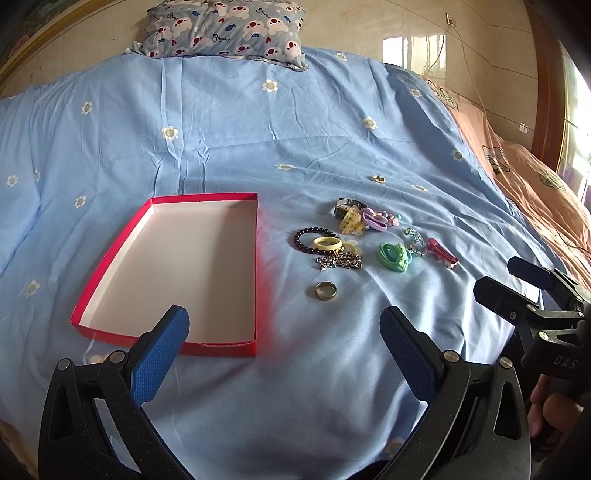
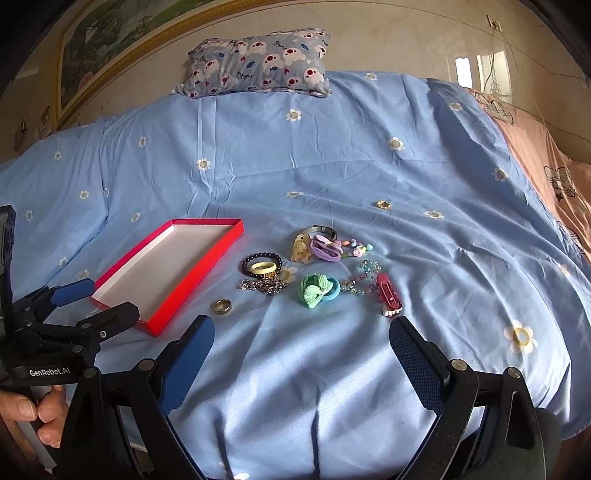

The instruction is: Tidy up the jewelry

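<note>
A shallow red box (image 1: 255,273) (image 2: 207,264) with a white inside lies empty on the blue bedsheet. Right of it is a jewelry pile: a gold ring (image 1: 325,291) (image 2: 222,306), a silver chain (image 1: 340,261) (image 2: 264,285), a dark bead bracelet (image 1: 301,240) (image 2: 245,263) with a yellow bangle (image 1: 327,243) (image 2: 262,268), green hair ties (image 1: 393,256) (image 2: 317,289), a red hair clip (image 1: 441,253) (image 2: 388,295), a purple tie (image 1: 373,218) (image 2: 325,249) and a watch (image 1: 347,206) (image 2: 322,230). My left gripper (image 1: 284,332) (image 2: 99,299) is open near the box. My right gripper (image 2: 301,338) (image 1: 498,277) is open before the pile.
A small gold ring (image 1: 378,179) (image 2: 383,204) lies apart, farther back. A patterned pillow (image 1: 225,29) (image 2: 258,62) sits at the head of the bed. A pink quilt (image 1: 524,173) (image 2: 546,147) covers the right side. A framed picture (image 2: 110,48) hangs on the wall.
</note>
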